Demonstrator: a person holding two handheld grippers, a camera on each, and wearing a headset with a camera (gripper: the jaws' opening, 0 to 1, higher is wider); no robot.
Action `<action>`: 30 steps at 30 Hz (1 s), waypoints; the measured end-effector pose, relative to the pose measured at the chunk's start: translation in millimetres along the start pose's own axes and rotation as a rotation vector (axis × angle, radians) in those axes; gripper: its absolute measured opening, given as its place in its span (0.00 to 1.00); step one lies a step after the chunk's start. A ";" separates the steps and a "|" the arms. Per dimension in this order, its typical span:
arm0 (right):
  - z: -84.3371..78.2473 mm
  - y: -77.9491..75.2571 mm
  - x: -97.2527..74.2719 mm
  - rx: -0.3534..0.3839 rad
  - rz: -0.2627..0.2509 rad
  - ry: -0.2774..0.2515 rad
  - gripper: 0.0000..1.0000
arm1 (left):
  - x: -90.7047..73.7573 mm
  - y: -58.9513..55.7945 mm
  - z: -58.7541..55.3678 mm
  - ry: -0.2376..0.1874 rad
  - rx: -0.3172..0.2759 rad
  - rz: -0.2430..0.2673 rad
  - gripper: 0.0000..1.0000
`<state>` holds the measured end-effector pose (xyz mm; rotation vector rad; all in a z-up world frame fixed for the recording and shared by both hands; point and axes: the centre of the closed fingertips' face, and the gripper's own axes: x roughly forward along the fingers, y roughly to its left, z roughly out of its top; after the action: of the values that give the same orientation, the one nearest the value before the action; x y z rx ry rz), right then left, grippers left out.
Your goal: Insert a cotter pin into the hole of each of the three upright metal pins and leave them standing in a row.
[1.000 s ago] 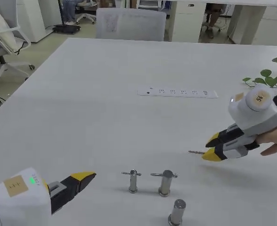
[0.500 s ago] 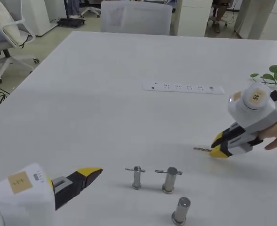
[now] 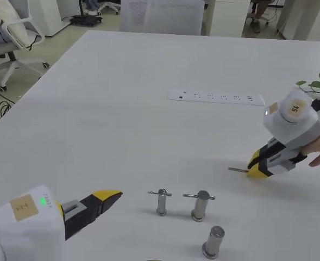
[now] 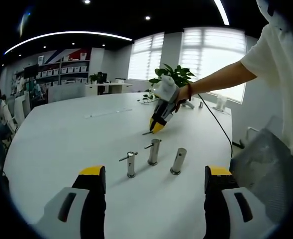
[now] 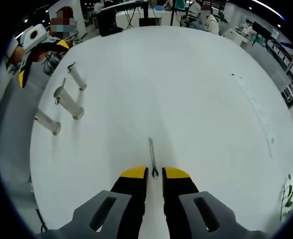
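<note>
The right tongs (image 3: 253, 170) are sitting nearly closed around the looped head of the cotter pin (image 5: 151, 154), low over the worktop (image 3: 121, 109). I cannot tell if they are pinching it. The left tongs (image 4: 151, 179) are gaping wide, empty. The cotter pin is looking thin, light and slippery, best gripped at the loop, legs aiming for the bare metal pin (image 3: 214, 241).

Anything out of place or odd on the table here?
One thing: the third metal pin stands out of line, nearer the person than the other two pins, and has no cotter pin through it. A loose cotter pin sits at the right gripper's tips.
</note>
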<state>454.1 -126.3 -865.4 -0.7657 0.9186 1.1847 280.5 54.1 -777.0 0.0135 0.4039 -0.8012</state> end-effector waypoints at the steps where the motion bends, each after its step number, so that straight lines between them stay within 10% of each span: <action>1: -0.2 -0.5 -0.1 -0.002 0.000 0.004 0.13 | 0.4 -0.2 -0.1 0.001 0.001 0.000 0.81; 30: 0.3 -1.8 2.8 -0.109 -0.015 0.055 0.03 | 1.2 -0.9 -2.4 0.012 0.016 -0.007 0.79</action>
<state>456.3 -125.3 -867.8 -0.8951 0.8974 1.2137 279.8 53.0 -779.5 0.0316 0.4087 -0.8116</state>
